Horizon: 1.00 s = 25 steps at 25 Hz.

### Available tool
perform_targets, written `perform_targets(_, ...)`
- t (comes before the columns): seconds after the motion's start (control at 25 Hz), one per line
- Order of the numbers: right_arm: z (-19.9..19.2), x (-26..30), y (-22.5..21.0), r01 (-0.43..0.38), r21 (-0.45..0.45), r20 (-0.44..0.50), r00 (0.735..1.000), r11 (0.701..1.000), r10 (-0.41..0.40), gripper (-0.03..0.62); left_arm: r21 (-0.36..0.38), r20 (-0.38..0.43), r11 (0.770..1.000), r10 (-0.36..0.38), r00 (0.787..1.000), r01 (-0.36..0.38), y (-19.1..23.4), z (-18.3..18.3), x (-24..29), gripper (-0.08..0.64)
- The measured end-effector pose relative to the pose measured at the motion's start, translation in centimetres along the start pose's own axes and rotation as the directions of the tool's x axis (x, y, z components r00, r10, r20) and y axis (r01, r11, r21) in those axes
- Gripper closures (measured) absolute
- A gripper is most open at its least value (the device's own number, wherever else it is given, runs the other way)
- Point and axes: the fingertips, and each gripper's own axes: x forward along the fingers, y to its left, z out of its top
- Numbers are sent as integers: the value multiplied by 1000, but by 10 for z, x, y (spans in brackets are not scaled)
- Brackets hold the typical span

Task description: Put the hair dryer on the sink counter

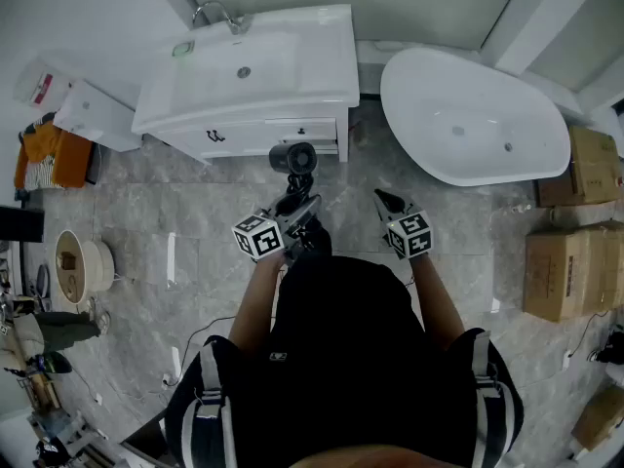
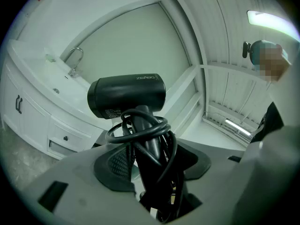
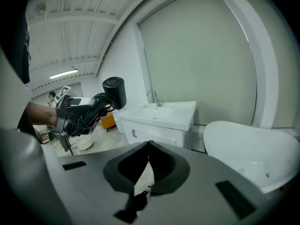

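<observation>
The left gripper (image 2: pixel 151 159) is clenched on the handle of a black hair dryer (image 2: pixel 126 96), its two dark pads pressing the handle from either side. The dryer's black cord (image 2: pixel 139 129) is looped in coils round that handle and runs down between the jaws with it. The barrel sits crosswise above the jaws, small print on its side too fine to read.

In the head view the dryer is held in the air over the grey marble-patterned floor (image 1: pixel 185 227), just in front of the white vanity cabinet (image 1: pixel 263 133) — not on the sink counter (image 1: pixel 327 61), which lies beyond it. A chrome faucet (image 1: pixel 216 12) stands at the back edge of the basin.

The right gripper (image 3: pixel 149 145) is off to the right of the dryer and apart from it; its jaw tips meet, with nothing between them. It points toward the vanity and the white oval bathtub (image 1: pixel 468 115) that stands beside the cabinet.

Cardboard boxes (image 1: pixel 570 271) are stacked at the right edge of the floor — well apart from both grippers.
</observation>
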Motion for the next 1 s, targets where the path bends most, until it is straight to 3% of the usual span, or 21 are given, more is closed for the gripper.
perform_targets(0.72,-11,2,-2,35,0,-46,998,999,-35,534,-15,-8,1000,-23,1000,23,6,-1,4,328)
perform_targets(1.0,0,26,-5,30,3,-64,998,1000,-30,534,-27,-16,999,-22,1000,22,31,18,9,328)
